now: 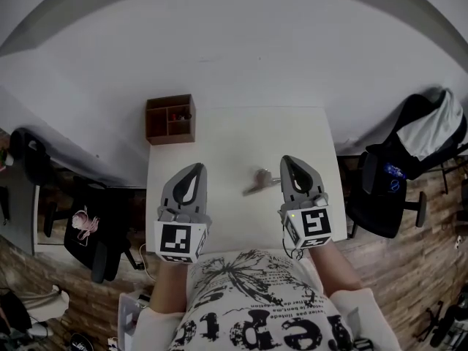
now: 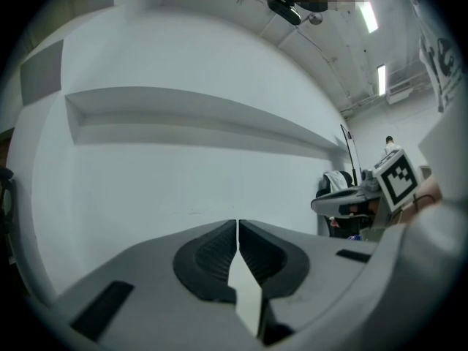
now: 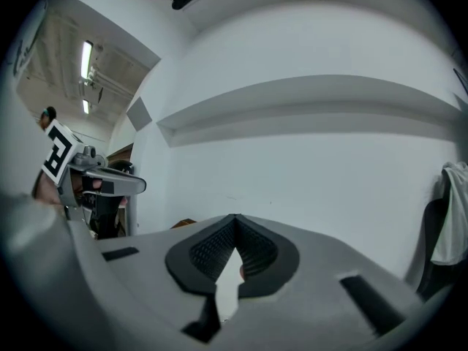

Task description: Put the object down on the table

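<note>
Head view shows the object [image 1: 259, 182], a small grey, metal-looking piece with a thicker rounded end and a slim stem, lying flat on the white table [image 1: 219, 130] a little right of its middle, well clear of every edge. What exactly it is cannot be told at this size. It looks stiff and fairly light, with a smooth finish that would probably slip under rubber pads, so the surest hold would be across the slim stem close to the thicker end, squeezed firmly; it does not look fragile. It lies between the two grippers, just beside the right gripper [image 1: 289, 161] on its inner side and apart from its fingers [image 1: 296, 175], farther from the left gripper [image 1: 196, 168]. In the right gripper view the jaws meet at the tips with nothing between them, and the left gripper view shows the same: pressed together, empty. A wooden box [image 1: 170, 119] sits at the far left corner. The object appears set down already.
</note>
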`<control>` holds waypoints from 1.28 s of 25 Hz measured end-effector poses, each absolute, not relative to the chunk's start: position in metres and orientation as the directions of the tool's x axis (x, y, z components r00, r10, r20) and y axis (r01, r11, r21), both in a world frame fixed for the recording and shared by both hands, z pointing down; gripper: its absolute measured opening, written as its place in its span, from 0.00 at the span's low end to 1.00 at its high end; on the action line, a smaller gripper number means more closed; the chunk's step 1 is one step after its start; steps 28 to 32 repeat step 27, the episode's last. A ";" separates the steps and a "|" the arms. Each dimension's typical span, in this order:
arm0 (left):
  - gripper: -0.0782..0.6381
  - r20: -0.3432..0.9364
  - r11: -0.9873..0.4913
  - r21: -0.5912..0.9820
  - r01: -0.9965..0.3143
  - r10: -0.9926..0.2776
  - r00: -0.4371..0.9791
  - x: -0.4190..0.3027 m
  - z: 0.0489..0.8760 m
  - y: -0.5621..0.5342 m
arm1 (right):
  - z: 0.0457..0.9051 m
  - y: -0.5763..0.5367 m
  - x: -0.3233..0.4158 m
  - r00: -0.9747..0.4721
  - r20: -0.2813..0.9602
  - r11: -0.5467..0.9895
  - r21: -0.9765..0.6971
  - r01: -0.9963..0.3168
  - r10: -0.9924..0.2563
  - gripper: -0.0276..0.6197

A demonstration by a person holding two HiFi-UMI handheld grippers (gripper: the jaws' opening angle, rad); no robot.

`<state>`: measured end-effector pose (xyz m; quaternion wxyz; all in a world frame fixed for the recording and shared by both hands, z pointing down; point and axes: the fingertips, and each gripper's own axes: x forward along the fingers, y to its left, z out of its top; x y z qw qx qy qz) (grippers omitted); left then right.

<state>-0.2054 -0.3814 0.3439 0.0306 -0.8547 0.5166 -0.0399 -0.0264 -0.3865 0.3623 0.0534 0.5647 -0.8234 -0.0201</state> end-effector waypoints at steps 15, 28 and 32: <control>0.13 0.054 -0.457 -0.089 -0.885 -0.889 0.454 -0.201 0.347 -0.379 | 0.366 -0.393 -0.032 -0.395 0.046 0.397 0.074 -0.915 -0.918 0.03; 0.13 0.056 -0.439 -0.092 -0.894 -0.898 0.435 -0.206 0.349 -0.376 | 0.364 -0.396 -0.037 -0.419 0.029 0.420 0.078 -0.904 -0.908 0.03; 0.13 0.056 -0.439 -0.092 -0.894 -0.898 0.435 -0.206 0.349 -0.376 | 0.364 -0.396 -0.037 -0.419 0.029 0.420 0.078 -0.904 -0.908 0.03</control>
